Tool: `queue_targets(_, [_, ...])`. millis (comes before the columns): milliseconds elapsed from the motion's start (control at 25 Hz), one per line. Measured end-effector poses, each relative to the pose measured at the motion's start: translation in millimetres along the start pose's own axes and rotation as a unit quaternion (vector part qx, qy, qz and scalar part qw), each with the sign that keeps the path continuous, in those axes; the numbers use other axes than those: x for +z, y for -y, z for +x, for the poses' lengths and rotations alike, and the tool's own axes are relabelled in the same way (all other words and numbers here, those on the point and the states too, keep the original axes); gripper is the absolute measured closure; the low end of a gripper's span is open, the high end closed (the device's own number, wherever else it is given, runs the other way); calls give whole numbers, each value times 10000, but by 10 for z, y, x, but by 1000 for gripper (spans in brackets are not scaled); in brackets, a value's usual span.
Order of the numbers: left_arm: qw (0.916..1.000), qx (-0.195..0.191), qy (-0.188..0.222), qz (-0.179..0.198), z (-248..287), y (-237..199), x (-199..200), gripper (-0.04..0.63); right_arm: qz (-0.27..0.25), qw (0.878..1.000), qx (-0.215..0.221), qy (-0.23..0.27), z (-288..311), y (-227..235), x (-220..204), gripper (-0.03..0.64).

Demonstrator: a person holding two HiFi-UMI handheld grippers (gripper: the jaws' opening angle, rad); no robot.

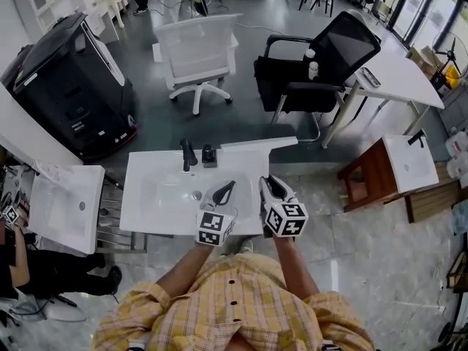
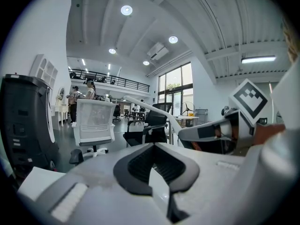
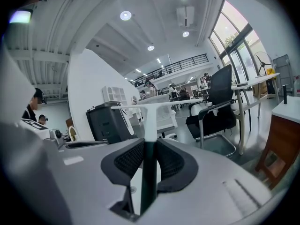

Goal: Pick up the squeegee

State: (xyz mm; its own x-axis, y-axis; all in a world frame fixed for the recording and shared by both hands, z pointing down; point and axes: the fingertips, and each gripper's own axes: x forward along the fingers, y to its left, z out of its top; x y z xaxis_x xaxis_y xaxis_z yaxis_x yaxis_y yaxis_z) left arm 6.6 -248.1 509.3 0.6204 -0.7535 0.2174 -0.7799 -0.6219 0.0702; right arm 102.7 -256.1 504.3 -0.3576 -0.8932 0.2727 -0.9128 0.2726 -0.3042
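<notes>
Over white sink (image 1: 146, 196) | right gripper (image 3: 149, 148) clamped on squeegee (image 3: 149, 112) handle, lower end hidden | left gripper (image 2: 154, 146) tips together, empty

Both forearms held forward, grippers side by side; left gripper (image 1: 228, 189) jaws together, empty; right gripper (image 1: 270, 184) jaws clamped on squeegee (image 3: 150, 118) handle

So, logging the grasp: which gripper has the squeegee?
The right gripper: its jaws clamp the squeegee by its handle, while the left gripper has its jaws closed on nothing.
</notes>
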Motion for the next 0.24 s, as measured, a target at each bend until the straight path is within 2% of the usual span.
queue_targets(240, [10000,11,-3,6,33,2,13,598,64,10000,33,5,13,33,14,531])
